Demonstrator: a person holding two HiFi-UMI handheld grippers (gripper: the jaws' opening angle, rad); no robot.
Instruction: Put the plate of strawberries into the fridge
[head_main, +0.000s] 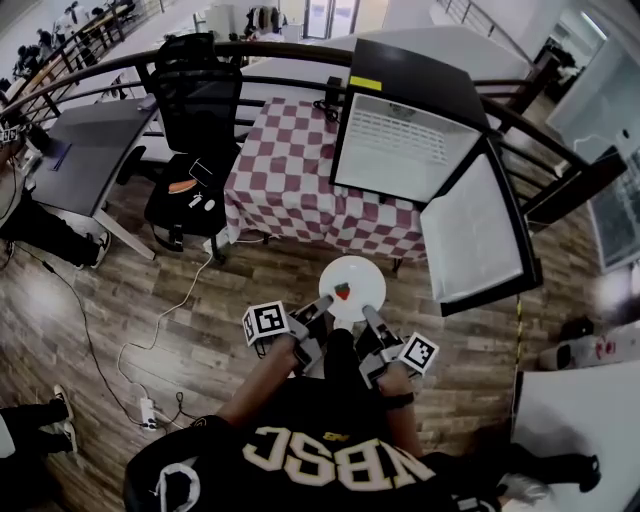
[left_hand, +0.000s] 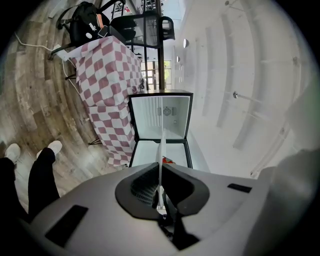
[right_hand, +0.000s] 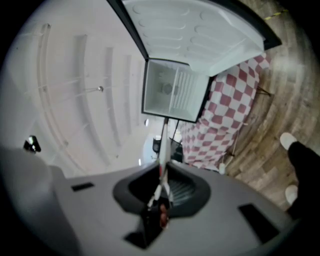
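The white plate (head_main: 352, 283) hung in the air above the wooden floor (head_main: 150, 290), carrying 1 strawberry (head_main: 343, 291) near its 7 o'clock edge. The left claw (head_main: 322, 305) was clamped on the plate's rim at about 7 o'clock and the right claw (head_main: 368, 315) on the rim at about 5 o'clock. In each gripper view the plate showed edge-on as a thin white line pinched between the closed jaws. The fridge (head_main: 400, 150) stood open at 1 o'clock from the plate, well apart from it, with its door (head_main: 480, 230) swung out to 3 o'clock. A counter (head_main: 285, 170) under a red-and-white checked cloth stood at 11 o'clock, touching the fridge's side.
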